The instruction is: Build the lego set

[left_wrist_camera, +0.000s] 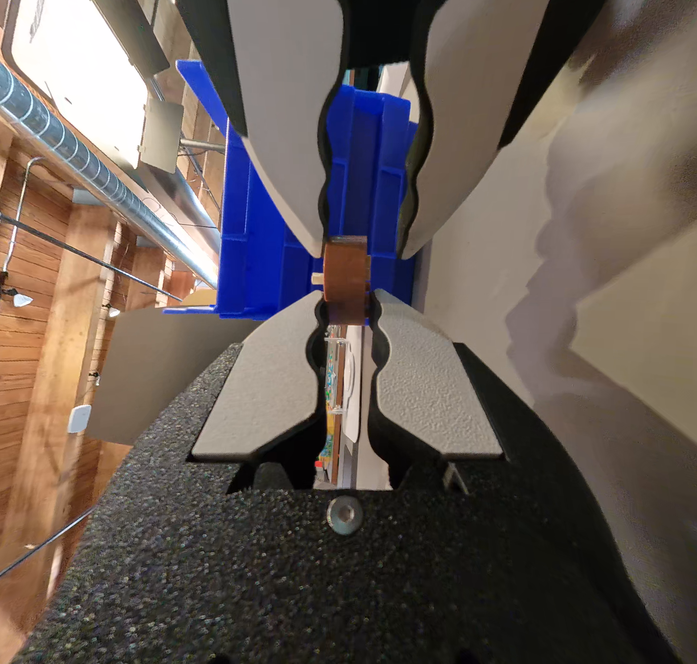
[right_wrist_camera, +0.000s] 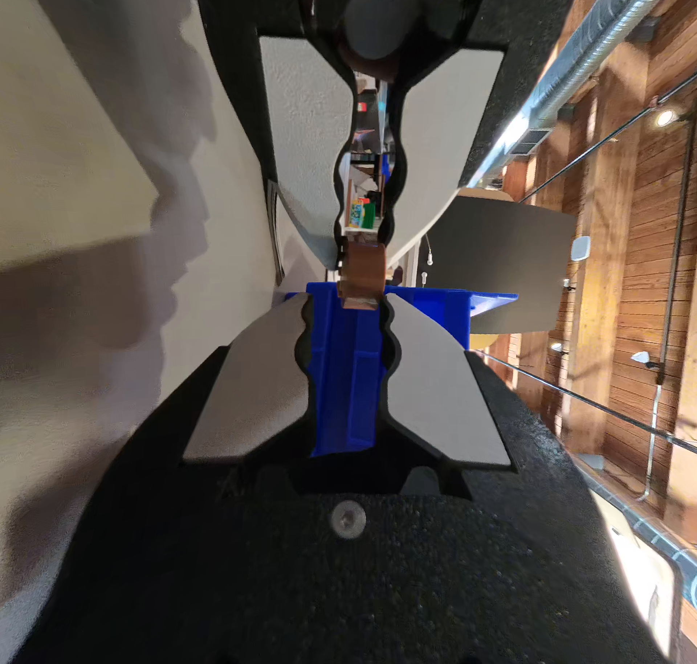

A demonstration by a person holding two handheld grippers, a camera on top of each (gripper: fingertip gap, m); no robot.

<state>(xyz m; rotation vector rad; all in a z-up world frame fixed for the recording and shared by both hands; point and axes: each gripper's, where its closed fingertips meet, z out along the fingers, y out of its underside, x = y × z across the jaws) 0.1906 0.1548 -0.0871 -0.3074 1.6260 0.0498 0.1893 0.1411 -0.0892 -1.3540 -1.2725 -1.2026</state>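
Mid-frame: left gripper clamped on brown piece; right gripper clamped on same piece, before blue bin.

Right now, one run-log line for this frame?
phase: mid-air join | left gripper: shut on brown lego piece | right gripper: shut on same piece | behind: blue plastic bin

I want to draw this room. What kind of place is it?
Probably a workshop or loft-style workspace. You can see wood plank walls, a bare silver air duct overhead, and a blue bin on a white table.
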